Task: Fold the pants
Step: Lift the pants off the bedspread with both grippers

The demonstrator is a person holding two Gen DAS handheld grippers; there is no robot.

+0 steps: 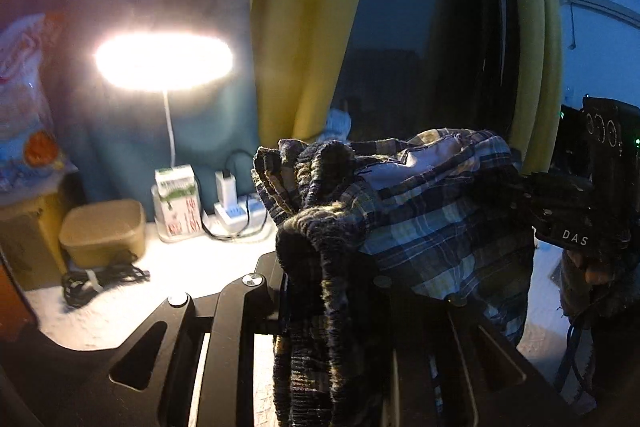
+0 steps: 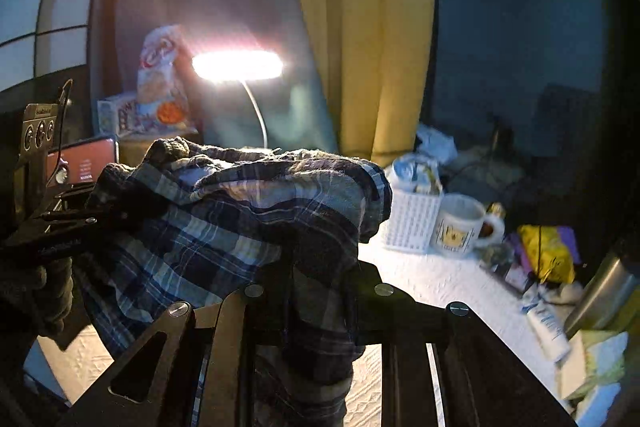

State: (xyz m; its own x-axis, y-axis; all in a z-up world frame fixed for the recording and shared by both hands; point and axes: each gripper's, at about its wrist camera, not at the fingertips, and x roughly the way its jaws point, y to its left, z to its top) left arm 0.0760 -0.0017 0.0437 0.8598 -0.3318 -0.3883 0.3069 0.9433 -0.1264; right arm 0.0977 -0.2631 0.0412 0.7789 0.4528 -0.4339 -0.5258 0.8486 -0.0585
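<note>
Left gripper [image 1: 320,267]: clamped on plaid pants [image 1: 432,219], lower centre.
Right gripper [image 2: 320,287]: clamped likewise (bunched cloth).
Advice: lift evenly, tension the waistband.

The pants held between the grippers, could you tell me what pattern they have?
Blue, navy and white plaid pants, clearest in the right wrist view.

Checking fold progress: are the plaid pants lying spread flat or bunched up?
Bunched up: the plaid pants hang crumpled between the left gripper and right gripper, off the table.

The bunched plaid pants [image 1: 420,211] hide each hand-held gripper's fingertips and run off the bottom edge.
</note>
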